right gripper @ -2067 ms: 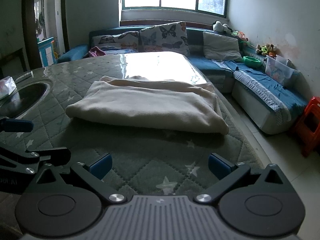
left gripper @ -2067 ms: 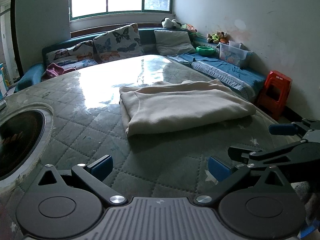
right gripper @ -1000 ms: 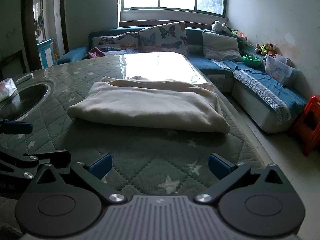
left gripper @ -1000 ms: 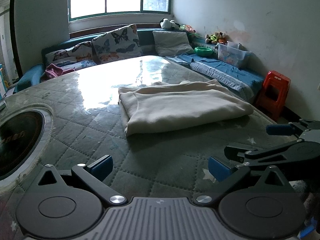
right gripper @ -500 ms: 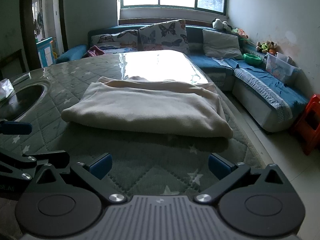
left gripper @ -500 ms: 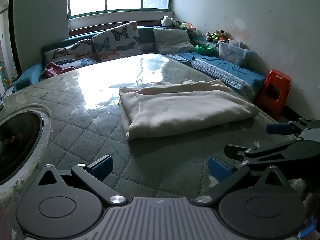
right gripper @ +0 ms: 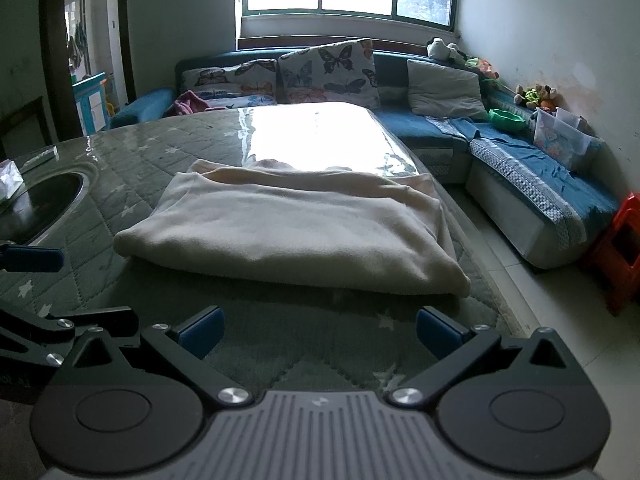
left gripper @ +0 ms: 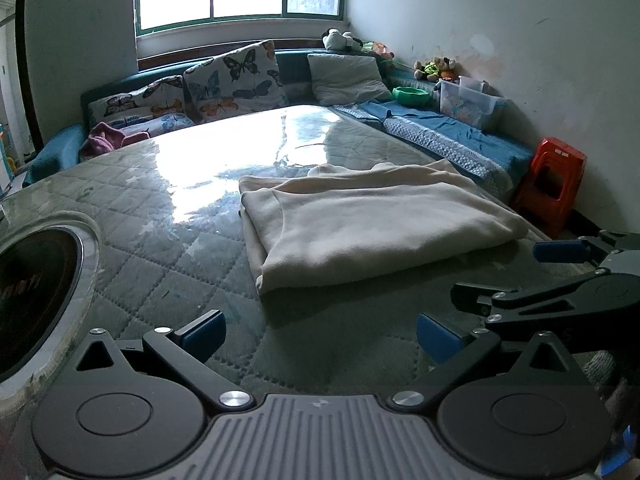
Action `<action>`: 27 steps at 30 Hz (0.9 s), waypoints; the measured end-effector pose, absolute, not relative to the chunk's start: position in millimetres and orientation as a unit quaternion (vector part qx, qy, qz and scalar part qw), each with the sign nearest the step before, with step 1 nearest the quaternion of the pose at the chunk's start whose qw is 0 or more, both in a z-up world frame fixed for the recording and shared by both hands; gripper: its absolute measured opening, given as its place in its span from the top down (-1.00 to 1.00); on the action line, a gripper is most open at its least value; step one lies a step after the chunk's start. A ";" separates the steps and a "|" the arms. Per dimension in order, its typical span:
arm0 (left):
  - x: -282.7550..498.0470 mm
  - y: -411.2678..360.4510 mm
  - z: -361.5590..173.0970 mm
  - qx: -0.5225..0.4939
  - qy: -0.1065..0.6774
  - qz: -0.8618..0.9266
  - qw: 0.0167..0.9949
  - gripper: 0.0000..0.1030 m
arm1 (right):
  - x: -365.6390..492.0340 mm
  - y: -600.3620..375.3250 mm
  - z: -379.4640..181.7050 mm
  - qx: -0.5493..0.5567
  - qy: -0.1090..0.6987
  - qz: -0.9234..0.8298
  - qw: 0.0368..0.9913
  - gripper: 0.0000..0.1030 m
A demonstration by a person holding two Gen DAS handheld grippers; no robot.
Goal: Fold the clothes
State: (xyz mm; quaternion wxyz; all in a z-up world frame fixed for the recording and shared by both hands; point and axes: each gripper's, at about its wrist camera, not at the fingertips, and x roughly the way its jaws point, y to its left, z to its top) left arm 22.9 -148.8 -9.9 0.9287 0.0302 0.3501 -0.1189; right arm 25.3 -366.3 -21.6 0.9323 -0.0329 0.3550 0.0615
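A cream garment lies folded into a thick rectangle on the green quilted table cover; the right wrist view shows the same garment near the table's right edge. My left gripper hovers open over the cover, short of the garment's near left corner, holding nothing. My right gripper is open too, empty, just in front of the garment's near edge. Each view catches the other gripper at its side: the right one and the left one.
A round dark inset with a metal rim sits in the table at the left. A blue sofa with butterfly cushions wraps the far and right sides. A red stool stands by the wall, and bare floor lies right of the table.
Both grippers have drifted slightly closer to the folded garment. The garment has not moved and both grippers have stayed open.
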 end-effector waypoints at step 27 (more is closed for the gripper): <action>47.1 -147.4 -12.0 0.031 0.357 -0.117 0.926 -1.00 | 48.5 -365.1 -19.9 -0.044 0.351 0.069 0.933 -1.00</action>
